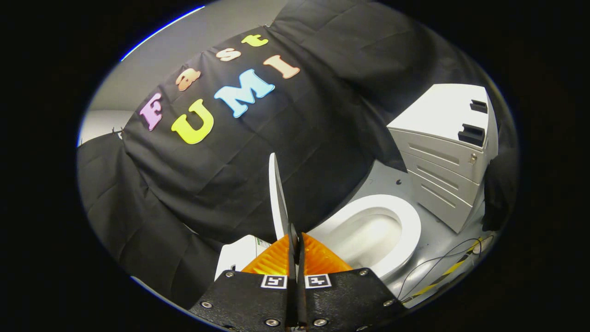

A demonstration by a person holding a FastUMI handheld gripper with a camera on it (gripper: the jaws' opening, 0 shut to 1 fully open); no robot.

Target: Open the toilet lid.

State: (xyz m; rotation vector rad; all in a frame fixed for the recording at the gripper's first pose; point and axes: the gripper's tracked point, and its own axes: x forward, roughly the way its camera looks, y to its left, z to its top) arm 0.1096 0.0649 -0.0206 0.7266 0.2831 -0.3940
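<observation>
Fingers of the gripper are pressed together on the edge of the toilet lid, one on each face of the thin panel, with almost no gap showing between them. Seen edge-on, the lid rises from between the fingertips and stands raised, nearly upright, its free end pointing away from the gripper toward the black cloth wall beyond. Just beside the fingers, on their right, the toilet seat lies down around the open bowl. The toilet tank sits close on the fingers' left. Farther beyond the bowl stands a white drawer cabinet on the grey floor, with thin cables trailing past the seat. The gripper is rolled, so the whole scene appears tilted.
</observation>
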